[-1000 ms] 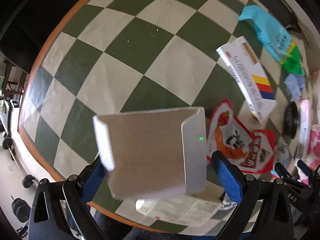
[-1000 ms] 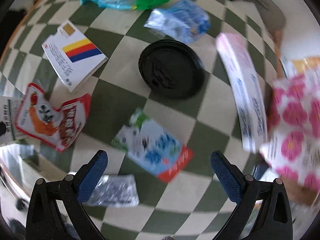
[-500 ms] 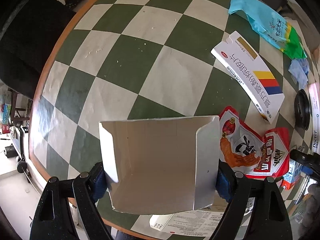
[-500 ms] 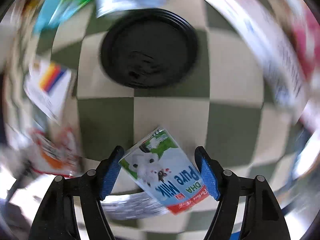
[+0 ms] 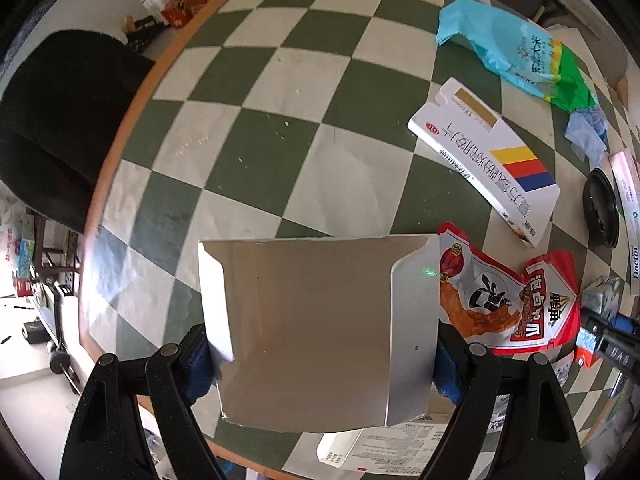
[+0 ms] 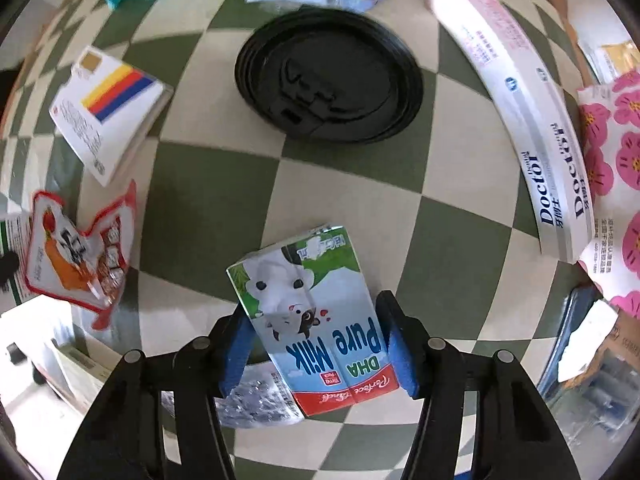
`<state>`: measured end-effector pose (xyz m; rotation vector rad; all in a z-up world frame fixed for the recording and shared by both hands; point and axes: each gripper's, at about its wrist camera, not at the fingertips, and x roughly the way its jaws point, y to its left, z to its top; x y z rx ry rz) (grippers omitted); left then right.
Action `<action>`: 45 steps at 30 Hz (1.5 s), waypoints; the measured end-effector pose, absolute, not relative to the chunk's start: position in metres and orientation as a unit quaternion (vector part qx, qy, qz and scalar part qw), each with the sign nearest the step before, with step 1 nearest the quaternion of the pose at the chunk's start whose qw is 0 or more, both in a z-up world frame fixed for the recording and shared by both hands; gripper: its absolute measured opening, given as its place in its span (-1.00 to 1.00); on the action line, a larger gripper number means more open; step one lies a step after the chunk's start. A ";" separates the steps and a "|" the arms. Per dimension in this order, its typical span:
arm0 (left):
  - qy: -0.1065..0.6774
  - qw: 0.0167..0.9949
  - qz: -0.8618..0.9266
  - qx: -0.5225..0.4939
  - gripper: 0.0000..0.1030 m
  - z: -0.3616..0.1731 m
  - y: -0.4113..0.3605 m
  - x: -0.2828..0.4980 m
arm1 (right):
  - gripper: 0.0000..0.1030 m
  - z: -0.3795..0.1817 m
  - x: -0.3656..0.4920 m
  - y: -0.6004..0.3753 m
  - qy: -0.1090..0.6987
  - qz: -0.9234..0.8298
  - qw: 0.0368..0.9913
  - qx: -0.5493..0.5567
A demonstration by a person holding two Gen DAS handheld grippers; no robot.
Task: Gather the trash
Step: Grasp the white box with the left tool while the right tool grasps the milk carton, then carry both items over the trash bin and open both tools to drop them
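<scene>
The right gripper (image 6: 316, 344) jaws, just closing, pinch the milk carton (image 6: 314, 320) near the counter (image 5: 256, 152) middle. The left gripper (image 5: 320, 360) jaws clamp an open cardboard tray (image 5: 316, 328) at the near edge, probably as the collecting bin.

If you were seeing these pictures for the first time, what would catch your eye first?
Probably the opened grey cardboard box, filling the lower middle of the left view, clamped between the left tool's blue pads. Next, the milk carton between the right tool's closing pads, with the black lid beyond it on the green-and-white checked table.
</scene>
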<state>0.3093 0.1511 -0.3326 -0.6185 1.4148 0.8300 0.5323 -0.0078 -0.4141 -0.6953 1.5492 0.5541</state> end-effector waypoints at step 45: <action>0.657 0.682 0.179 -0.265 0.64 -0.439 0.020 0.003 | 0.15 -0.439 0.111 -0.196 0.731 0.165 0.663 0.014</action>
